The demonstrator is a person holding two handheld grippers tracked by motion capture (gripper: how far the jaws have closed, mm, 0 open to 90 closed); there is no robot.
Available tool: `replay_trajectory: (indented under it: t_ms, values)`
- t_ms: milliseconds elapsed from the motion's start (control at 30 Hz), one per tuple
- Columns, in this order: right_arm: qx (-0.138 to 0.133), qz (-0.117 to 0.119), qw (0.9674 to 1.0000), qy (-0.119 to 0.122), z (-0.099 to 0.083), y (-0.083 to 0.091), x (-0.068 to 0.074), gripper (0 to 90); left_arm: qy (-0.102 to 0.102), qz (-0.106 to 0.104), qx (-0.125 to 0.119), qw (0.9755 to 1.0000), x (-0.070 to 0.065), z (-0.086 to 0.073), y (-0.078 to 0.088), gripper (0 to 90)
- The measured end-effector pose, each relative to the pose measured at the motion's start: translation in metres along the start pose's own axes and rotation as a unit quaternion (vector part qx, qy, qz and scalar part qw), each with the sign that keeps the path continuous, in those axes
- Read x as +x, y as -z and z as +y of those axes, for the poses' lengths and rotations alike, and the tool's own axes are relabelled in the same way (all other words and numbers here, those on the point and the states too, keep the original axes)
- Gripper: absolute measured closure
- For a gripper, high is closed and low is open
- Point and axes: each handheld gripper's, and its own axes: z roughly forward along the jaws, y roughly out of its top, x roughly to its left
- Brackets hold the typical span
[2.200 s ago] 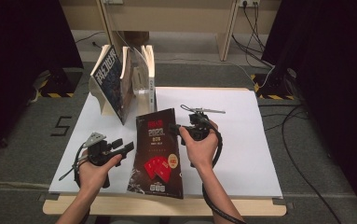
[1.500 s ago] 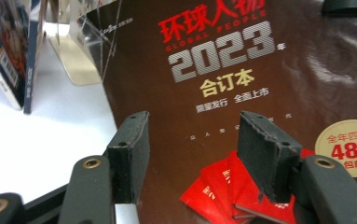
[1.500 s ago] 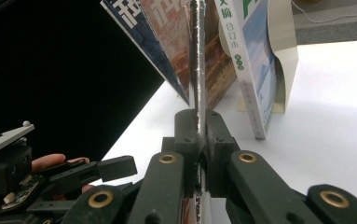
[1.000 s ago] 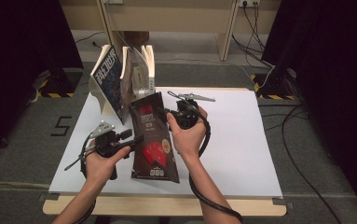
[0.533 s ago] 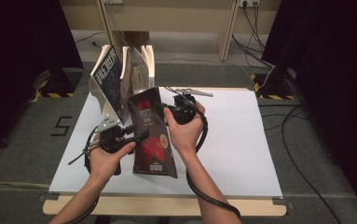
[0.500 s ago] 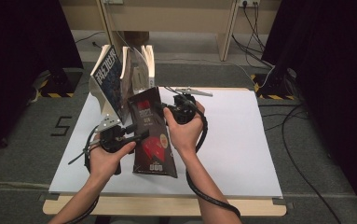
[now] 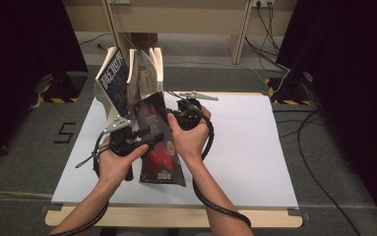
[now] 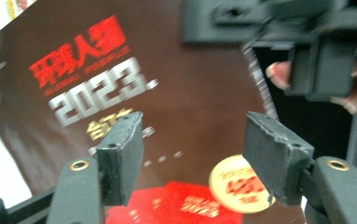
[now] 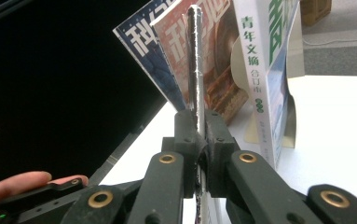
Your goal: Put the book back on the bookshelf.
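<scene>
High view: a dark magazine (image 7: 159,147) is being gripped at its edge by the right tongs (image 7: 169,114), tilted up over the white bench (image 7: 255,147) beside standing books (image 7: 127,83), while the left tongs (image 8: 192,154), just opening, are being held wide before its cover.

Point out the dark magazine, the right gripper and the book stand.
dark magazine (image 7: 162,156): high view, red lower cover.
right gripper (image 9: 197,133): right gripper view, between the fingertips shut on the magazine's edge.
book stand (image 9: 291,122): right gripper view, its cream end plate.
</scene>
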Motion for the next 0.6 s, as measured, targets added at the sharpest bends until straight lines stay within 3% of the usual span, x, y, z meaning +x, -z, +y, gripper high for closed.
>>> replay_trajectory:
  t_ms: [367, 600]
  values:
    - [0.014, -0.01, 0.9998, 0.005, 0.002, -0.005, 0.0, 85.9, -0.037, 0.021, 0.021, 0.9989, -0.018, -0.001, -0.016, 30.5]
    - [0.025, -0.018, 0.9995, 0.005, 0.004, -0.006, -0.004, 85.5, -0.04, 0.024, 0.03, 0.9984, -0.023, 0.004, -0.025, 29.2]
